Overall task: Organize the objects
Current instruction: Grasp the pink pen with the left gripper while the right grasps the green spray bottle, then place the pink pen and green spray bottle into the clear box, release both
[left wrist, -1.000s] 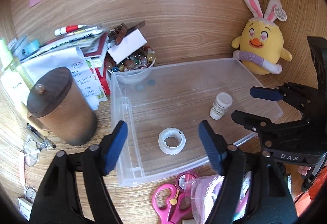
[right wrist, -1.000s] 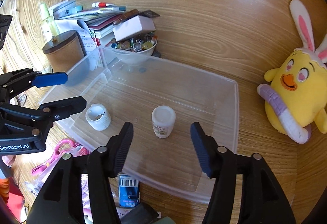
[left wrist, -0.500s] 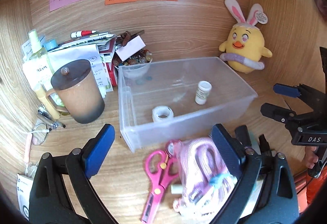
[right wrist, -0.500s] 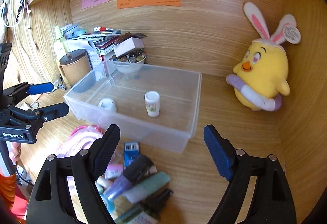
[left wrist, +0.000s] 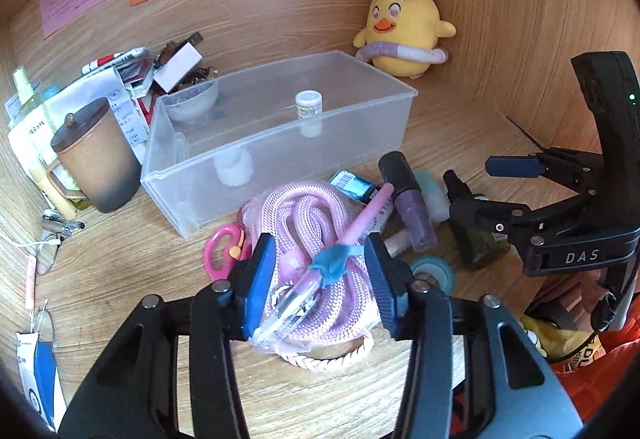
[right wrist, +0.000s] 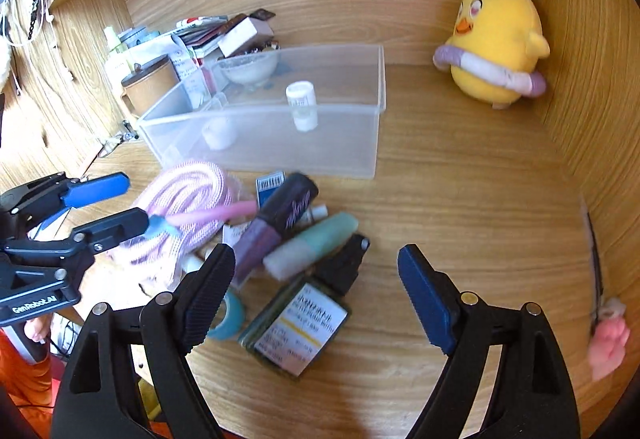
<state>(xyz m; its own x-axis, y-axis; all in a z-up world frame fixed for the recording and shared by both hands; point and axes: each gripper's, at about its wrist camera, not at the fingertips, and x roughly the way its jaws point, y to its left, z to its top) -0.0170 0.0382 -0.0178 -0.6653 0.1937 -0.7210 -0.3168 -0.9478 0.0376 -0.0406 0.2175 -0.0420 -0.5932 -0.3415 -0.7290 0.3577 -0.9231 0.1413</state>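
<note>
A clear plastic bin (left wrist: 256, 143) (right wrist: 360, 143) holds a small white bottle (left wrist: 308, 105) (right wrist: 301, 95) and a roll of white tape (left wrist: 234, 169) (right wrist: 218, 133). In front of it lies a pile: a pink rope (left wrist: 304, 223) (right wrist: 188, 195), a pink pen (left wrist: 360, 223) (right wrist: 216, 215), pink scissors (left wrist: 220, 251), a purple tube (left wrist: 408, 195) (right wrist: 276, 219), a mint tube (right wrist: 312, 243) and a dark green bottle (right wrist: 300, 319) (left wrist: 476, 239). My left gripper (left wrist: 320, 275) (right wrist: 116, 207) is open, its fingers straddling the rope and pen. My right gripper (right wrist: 316, 291) (left wrist: 484, 187) is open above the dark green bottle.
A brown lidded mug (left wrist: 96, 155), stacked papers and pens (left wrist: 116, 75) and a bowl of beads (right wrist: 248, 67) stand left of the bin. A yellow plush chick (left wrist: 400, 35) (right wrist: 496, 51) sits in the back right corner. A teal tape roll (right wrist: 228, 319) lies near the pile.
Both grippers have pulled back from over the bin and dropped toward the pile in front of it. The left gripper's fingers have narrowed around the pink rope and pen.
</note>
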